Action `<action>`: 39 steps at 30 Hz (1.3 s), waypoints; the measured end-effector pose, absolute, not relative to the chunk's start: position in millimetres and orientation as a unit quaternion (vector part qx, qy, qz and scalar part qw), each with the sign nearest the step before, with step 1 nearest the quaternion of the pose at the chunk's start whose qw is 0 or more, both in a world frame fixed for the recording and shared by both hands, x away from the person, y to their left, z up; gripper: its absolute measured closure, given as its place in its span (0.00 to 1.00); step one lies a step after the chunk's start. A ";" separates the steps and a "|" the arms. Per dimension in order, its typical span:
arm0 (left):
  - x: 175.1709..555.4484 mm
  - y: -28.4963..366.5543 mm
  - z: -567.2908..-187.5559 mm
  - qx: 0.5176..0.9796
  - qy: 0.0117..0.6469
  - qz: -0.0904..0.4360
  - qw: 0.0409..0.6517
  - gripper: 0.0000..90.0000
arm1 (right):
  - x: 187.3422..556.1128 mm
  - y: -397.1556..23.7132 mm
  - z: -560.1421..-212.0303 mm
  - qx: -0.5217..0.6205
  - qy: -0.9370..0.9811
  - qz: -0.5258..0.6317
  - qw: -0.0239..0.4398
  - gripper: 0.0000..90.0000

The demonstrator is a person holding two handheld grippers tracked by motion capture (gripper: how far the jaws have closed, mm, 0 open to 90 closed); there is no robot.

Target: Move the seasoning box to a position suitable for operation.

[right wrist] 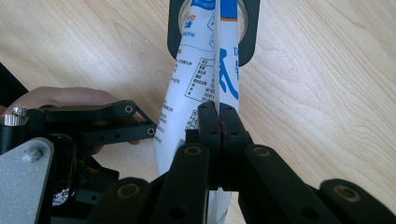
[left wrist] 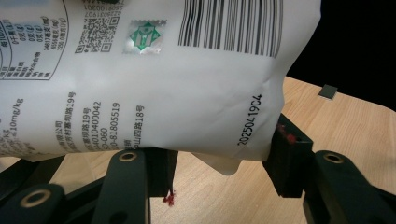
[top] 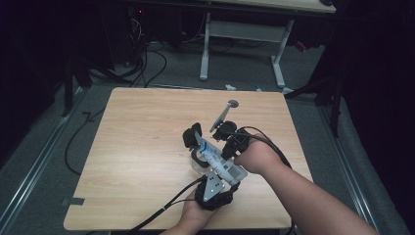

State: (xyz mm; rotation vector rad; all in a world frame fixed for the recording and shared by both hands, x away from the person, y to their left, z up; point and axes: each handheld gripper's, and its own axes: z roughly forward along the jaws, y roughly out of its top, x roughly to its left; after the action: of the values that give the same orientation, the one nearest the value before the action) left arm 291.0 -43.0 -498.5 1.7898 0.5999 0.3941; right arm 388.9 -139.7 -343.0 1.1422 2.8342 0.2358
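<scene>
Above the cup (top: 199, 163), my right claw (right wrist: 218, 122) pinches the pouch's (right wrist: 198, 70) seam to steady it; my left claw (left wrist: 219, 161) stands open around its base.

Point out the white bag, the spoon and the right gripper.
white bag (left wrist: 187, 93), left gripper view, printed side below the barcode.
spoon (top: 224, 114), high view, mid handle.
right gripper (right wrist: 219, 126), right gripper view, jaws shut on the bag's edge.

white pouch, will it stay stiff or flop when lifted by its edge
The pouch probably flops: its film creases and dents by the left gripper. The right gripper pinches a flat seam, so the pouch likely hangs from it. The glossy film may be slippery.
</scene>
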 end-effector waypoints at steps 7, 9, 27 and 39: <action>289.9 -43.5 -499.0 0.761 0.254 0.169 0.572 0.56 | 389.1 -139.7 -342.0 0.371 0.925 0.073 0.034 1.00; 289.8 -43.6 -499.2 0.761 0.253 0.170 0.573 0.56 | 389.5 -140.3 -341.7 0.368 0.927 0.072 0.033 1.00; 290.2 -43.7 -499.4 0.759 0.254 0.173 0.574 0.56 | 391.0 -139.5 -340.2 0.370 0.926 0.068 0.030 1.00; 289.5 -44.2 -499.6 0.759 0.250 0.176 0.575 0.56 | 391.6 -138.8 -339.9 0.369 0.927 0.065 0.027 1.00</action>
State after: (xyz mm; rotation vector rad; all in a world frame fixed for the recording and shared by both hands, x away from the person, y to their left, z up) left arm 289.5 -44.2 -499.6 1.7772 0.5850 0.4125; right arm 391.6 -138.8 -339.9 1.1409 2.8626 0.1995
